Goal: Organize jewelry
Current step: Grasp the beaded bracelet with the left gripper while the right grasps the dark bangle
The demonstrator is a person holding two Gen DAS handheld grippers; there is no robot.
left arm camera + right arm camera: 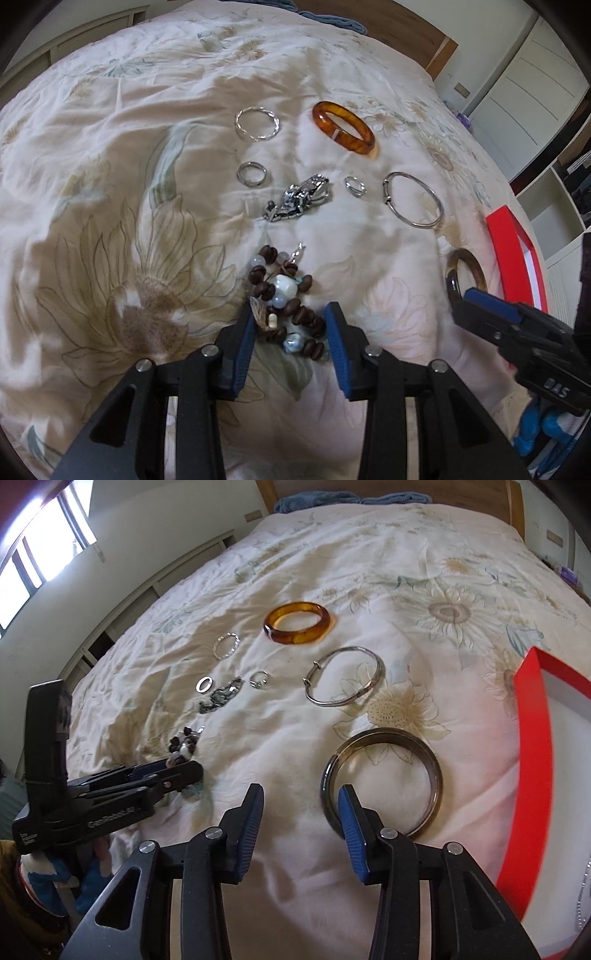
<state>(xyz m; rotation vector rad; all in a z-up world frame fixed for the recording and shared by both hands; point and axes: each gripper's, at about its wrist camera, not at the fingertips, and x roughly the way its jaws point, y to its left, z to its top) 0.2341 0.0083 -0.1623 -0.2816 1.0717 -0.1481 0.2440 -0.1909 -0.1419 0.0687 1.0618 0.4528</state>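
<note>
Bed [110, 155] with floral quilt, carrying all items. Bead bracelet [286, 295]: brown and pale blue beads in a heap near the bed's front, its lower part lying between the pads of the left gripper [291, 325]; the left pad touches the heap's edge, the right pad stands just beside it, jaws released, nothing clamped. Silver charm [297, 197]: beyond the beads, centre of the quilt. Small ring [252, 173]: left of the charm. Tiny ring [355, 186]: right of the charm. Twisted silver bangle [257, 123]: far row, left. Amber bangle [343, 125]: far row, right, tilted on the folds. Thin silver bangle [413, 199]: right of the tiny ring, flat. Dark bangle [382, 781]: near the front on the right side, flat on the quilt; the right gripper [301, 799] has one pad set inside the hoop against its near-left rim and the other pad outside, apart from it, so the rim lies between released jaws, not pinched. Red box [528, 760]: at the bed's right edge, just beside the dark bangle, open, pale inside. Blue towel [310, 498]: at the wooden headboard [476, 487]. Window [44, 546]: left wall.
</note>
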